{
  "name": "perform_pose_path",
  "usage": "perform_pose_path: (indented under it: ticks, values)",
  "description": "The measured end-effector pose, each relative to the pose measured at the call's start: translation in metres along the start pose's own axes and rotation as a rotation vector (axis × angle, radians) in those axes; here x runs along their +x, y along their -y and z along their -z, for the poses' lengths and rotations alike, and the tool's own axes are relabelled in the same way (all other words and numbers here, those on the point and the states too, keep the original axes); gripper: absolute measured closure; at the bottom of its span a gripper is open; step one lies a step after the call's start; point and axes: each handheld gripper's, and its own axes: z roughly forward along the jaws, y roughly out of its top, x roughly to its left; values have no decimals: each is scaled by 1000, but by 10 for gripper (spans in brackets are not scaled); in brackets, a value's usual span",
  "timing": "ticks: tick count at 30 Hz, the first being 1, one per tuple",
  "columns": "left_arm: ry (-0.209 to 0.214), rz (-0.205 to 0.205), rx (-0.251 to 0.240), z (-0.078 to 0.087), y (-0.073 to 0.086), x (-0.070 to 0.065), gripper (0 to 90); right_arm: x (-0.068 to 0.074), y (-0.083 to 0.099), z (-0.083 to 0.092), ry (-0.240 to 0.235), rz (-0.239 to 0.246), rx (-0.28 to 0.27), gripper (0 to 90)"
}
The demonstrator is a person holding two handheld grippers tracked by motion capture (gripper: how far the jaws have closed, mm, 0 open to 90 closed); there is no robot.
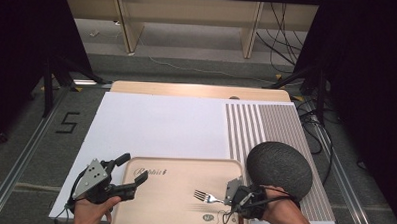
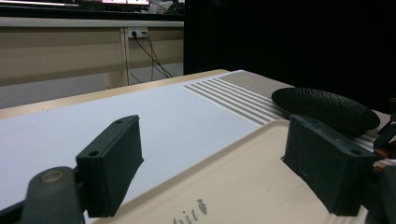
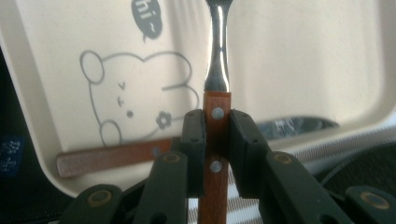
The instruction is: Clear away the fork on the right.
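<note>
High view: low in the frame, right of centre, the right claw [image 1: 232, 192] is clamped on the handle of a fork [image 1: 207, 197], whose tines point left over the beige tray [image 1: 184, 166]. The left claw [image 1: 133, 171] sits at the lower left by the tray's near-left corner, jaws spread and gripping nothing. A dark bowl [image 1: 279, 169] lies upside down on the striped mat [image 1: 266, 125], just right of the tray. By my reading the fork is picked up but not yet laid on the tray.

Left gripper view: the two jaws stand wide apart with only tray and white surface [image 2: 140, 116] between them; the bowl shows at the right edge, domed side up.

Right gripper view: this adds detail. The pads [image 3: 194, 140] pinch the fork's wooden, riveted handle, and a second wooden-handled utensil [image 3: 109, 158] already lies on the tray at the lower left, beside a printed bear drawing [image 3: 135, 93]. So one piece seems placed.
</note>
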Motion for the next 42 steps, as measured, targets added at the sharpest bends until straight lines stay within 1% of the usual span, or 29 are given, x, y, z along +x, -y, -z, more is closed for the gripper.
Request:
perform_pose_path:
  ticks: [1, 2, 3, 4, 5, 7, 8, 9, 12, 13, 14, 16, 17, 20, 21, 22, 23, 25, 27, 28, 29, 30, 32, 33, 34, 36, 37, 41, 42]
  values:
    - [-1, 1, 0, 0, 0, 0, 183, 0, -3, -1, 1, 25, 9, 776]
    - [-1, 2, 0, 0, 0, 0, 183, 1, -6, -2, -3, 21, 10, 776]
    - [-1, 3, -1, 0, 0, 0, 183, 2, -9, -3, -7, 34, 12, 776]
    - [-1, 3, -1, 0, 0, 0, 183, 2, -11, -4, -10, 38, 10, 775]
    - [-1, 1, 0, 0, 0, 0, 183, 4, -14, -5, -9, 33, 16, 776]
    - [-1, 0, 0, 0, 0, 0, 183, 4, -19, -7, -19, 53, 14, 776]
    - [-1, 2, -1, 0, 0, 0, 183, 6, -22, -8, -25, 41, 20, 776]
    - [-1, 3, -1, 0, 0, 0, 183, 7, -24, -9, -28, 42, 26, 775]
    - [-1, 4, -3, 0, 0, 0, 183, 9, -31, -12, -32, 69, 21, 775]
    - [-2, 5, -4, 0, 0, 0, 183, 12, -34, -12, -37, 42, 30, 776]
    - [-2, 5, -4, 0, 0, 0, 183, 12, -36, -14, -39, 60, 31, 775]
    - [-2, 4, -4, 0, 0, 0, 183, 14, -40, -16, -42, 58, 35, 776]
    - [-2, 4, -4, 0, 0, 0, 183, 14, -42, -17, -47, 70, 30, 775]
    - [0, 2, -4, 0, 0, 0, 183, 18, -47, -20, -52, 61, 38, 776]
    - [0, 2, -3, 0, 0, 0, 183, 19, -48, -21, -56, 71, 33, 776]
    - [0, 1, -3, 0, 0, 0, 183, 21, -51, -21, -57, 55, 41, 776]
    - [8, 4, -12, 0, 0, 0, 183, 21, -52, -22, -61, 77, 34, 775]
    - [7, 5, -13, 0, 0, 0, 183, 23, -56, -25, -64, 87, 38, 776]
    - [6, 5, -13, 0, 0, 0, 183, 27, -60, -26, -73, 78, 42, 775]
    - [1, 3, -6, 0, 0, 0, 183, 27, -60, -27, -74, 86, 42, 775]
    - [0, 3, -5, 1, 0, 0, 183, 28, -61, -27, -82, 84, 39, 775]
    - [0, 3, -5, 1, 0, 0, 183, 28, -62, -29, -79, 100, 36, 775]
    - [-1, 5, -6, 1, 0, 0, 183, 30, -63, -29, -82, 84, 40, 775]
    - [-1, 5, -8, 1, 0, 0, 183, 30, -63, -30, -84, 102, 34, 775]
    - [-2, 4, -8, 1, 0, 0, 183, 33, -64, -30, -89, 83, 39, 775]
    - [-1, 4, -8, 1, 0, 0, 183, 32, -64, -32, -94, 100, 34, 775]
    - [-1, 3, -8, 1, 0, 0, 183, 35, -65, -32, -96, 82, 44, 775]
    - [-1, 0, -8, 2, 0, 1, 183, 39, -66, -34, -108, 93, 44, 775]
    - [-3, 1, -9, 2, 0, 1, 183, 40, -67, -35, -111, 87, 48, 775]
